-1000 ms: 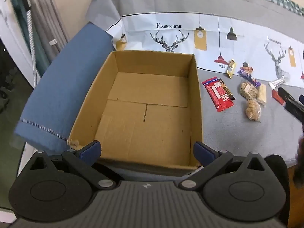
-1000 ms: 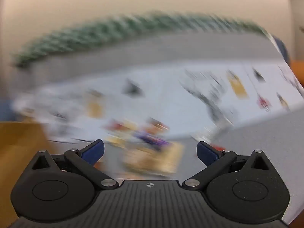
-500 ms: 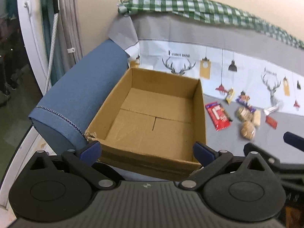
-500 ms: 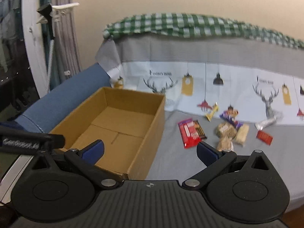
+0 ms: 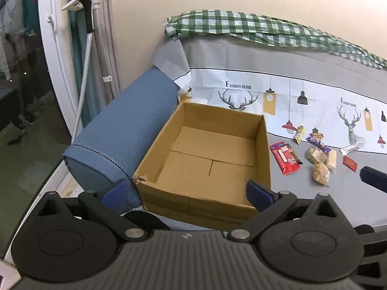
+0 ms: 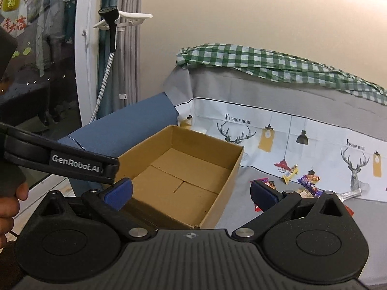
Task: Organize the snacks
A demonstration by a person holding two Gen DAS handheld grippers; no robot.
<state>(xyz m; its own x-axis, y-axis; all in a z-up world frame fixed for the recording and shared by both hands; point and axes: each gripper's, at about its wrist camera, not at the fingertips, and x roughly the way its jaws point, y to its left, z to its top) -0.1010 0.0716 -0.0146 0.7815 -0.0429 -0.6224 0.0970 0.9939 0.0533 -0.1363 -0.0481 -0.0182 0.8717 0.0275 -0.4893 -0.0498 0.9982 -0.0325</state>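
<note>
An open cardboard box (image 5: pixel 264 149) sits on the grey sofa cover, with nothing inside. To its right lie several snacks: a red packet (image 5: pixel 285 158), a yellow bar (image 5: pixel 299 134), a purple wrapper (image 5: pixel 318 142), two oat cakes (image 5: pixel 320 175), a small red packet (image 5: pixel 349 163) and a silver wrapper (image 5: pixel 349 148). My left gripper (image 5: pixel 187 191) hovers open before the box's near edge, holding nothing. My right gripper (image 6: pixel 191 192) is open too, above the box's (image 6: pixel 225 193) near right corner. It partly hides the snacks (image 6: pixel 310 181).
A blue sofa arm (image 5: pixel 125 140) flanks the box on the left. A green checked cloth (image 5: pixel 266 29) lies along the sofa back. A steamer head with its hose (image 5: pixel 84 12) hangs on the wall by a glass door. A hand (image 6: pixel 9 207) holds the left gripper's body (image 6: pixel 72 164).
Both grippers have drawn back and risen, so the box and snacks look smaller and farther. The right view, blurred a second ago, is steady. Both grippers stay open.
</note>
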